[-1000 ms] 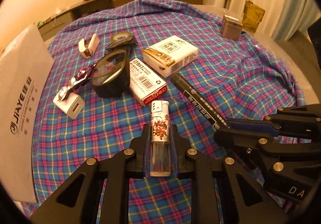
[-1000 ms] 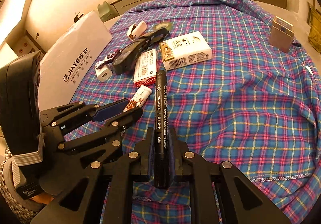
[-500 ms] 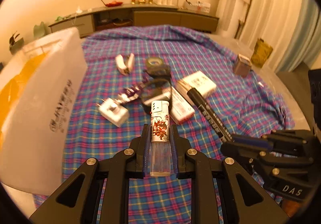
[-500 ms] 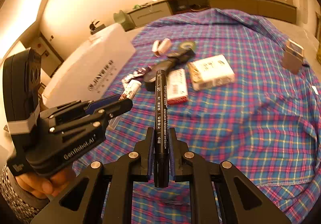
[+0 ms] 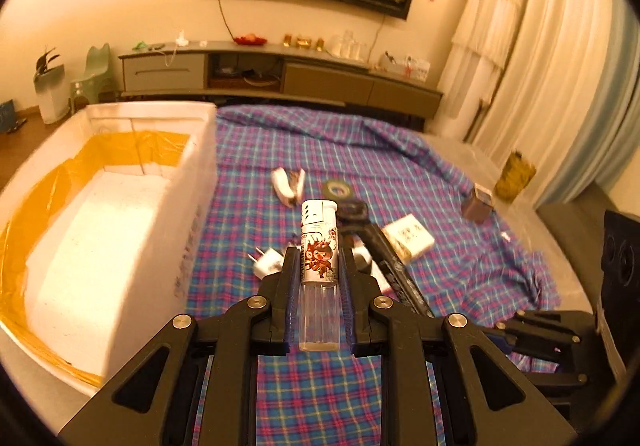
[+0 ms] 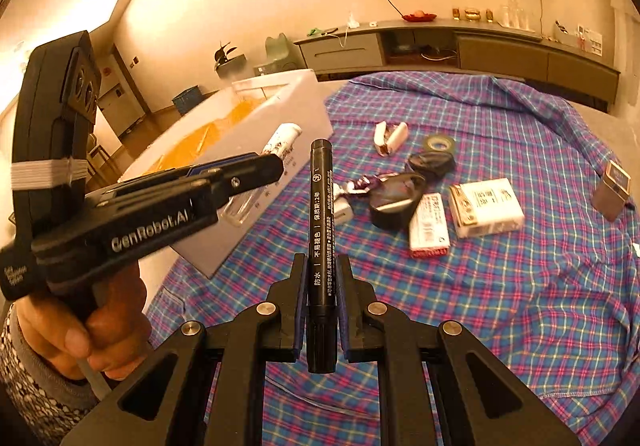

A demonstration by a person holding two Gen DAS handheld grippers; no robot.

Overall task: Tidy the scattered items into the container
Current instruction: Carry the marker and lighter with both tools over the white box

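Note:
My left gripper (image 5: pixel 319 258) is shut on a lighter (image 5: pixel 319 246) with a cartoon print, held upright in the air above the plaid cloth. My right gripper (image 6: pixel 320 266) is shut on a black marker (image 6: pixel 320 222), also lifted off the table. The white foam box (image 5: pixel 120 230) with a yellow lining stands open to the left of both grippers. In the right wrist view the left gripper (image 6: pixel 276 162) with the lighter (image 6: pixel 282 142) hangs beside the box's near wall (image 6: pixel 280 114). The marker (image 5: pixel 394 266) shows low right in the left wrist view.
On the cloth lie a white stapler (image 6: pixel 390 136), a tape roll (image 6: pixel 439 144), a black magnifier (image 6: pixel 396 198), a white charger (image 5: pixel 270 262), a red-edged card box (image 6: pixel 430 230), a white carton (image 6: pixel 486 206) and a small metal tin (image 6: pixel 614 182). A hand (image 6: pixel 76 330) grips the left tool.
Both grippers have risen from the cloth with the lighter and the marker still in them and have swung left, so the foam box's open inside has come into view.

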